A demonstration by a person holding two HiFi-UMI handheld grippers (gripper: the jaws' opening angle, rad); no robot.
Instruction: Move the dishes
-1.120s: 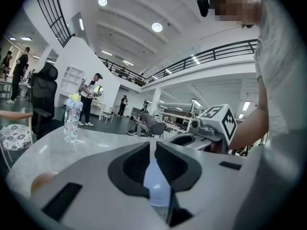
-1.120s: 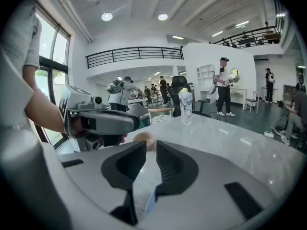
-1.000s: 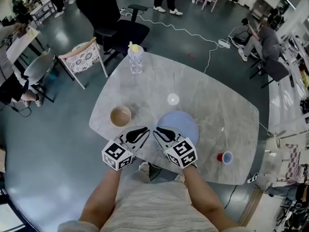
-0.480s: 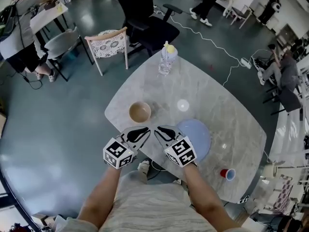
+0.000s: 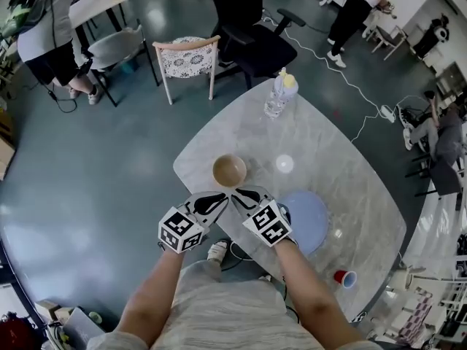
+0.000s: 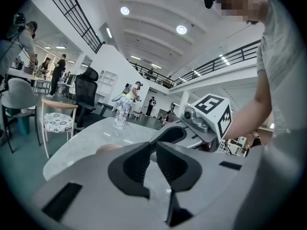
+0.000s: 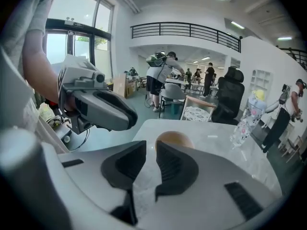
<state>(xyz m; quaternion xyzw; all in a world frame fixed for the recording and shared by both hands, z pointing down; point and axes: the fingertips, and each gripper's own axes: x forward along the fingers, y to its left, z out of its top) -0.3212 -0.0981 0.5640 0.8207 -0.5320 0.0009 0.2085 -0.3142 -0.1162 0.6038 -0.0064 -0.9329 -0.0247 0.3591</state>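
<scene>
- I count one bowl [image 5: 229,170], one blue plate [image 5: 306,221], one bottle [image 5: 279,95], one red cup [image 5: 344,277] and one small white round thing [image 5: 284,164]. All are on the table [image 5: 343,166].
- There are two grippers, one in each of the person's hands.
- The bowl sits near the left edge of the tabletop, just past the gripper tips.
- The plate lies at the near edge, and one side of it is under the right gripper [image 5: 246,195].
- The bottle stands at the far edge, and the red cup lies at the near right edge, well away from the rest.
- The white round thing is near the middle, between the bowl and the plate.
- The left gripper [image 6: 154,145] has its jaws only a crack apart, with nothing in them.
- The right gripper has the same small gap and holds nothing; the bowl shows right behind its tips.
- The two grippers are side by side over the near edge, tips close together.
- A second ago the bowl was off to the left of the grippers; now it is right in front of them.
- A second ago the plate was straight ahead of the right gripper; now it is off to that gripper's right.
- The gap in the right jaws has not changed.
</scene>
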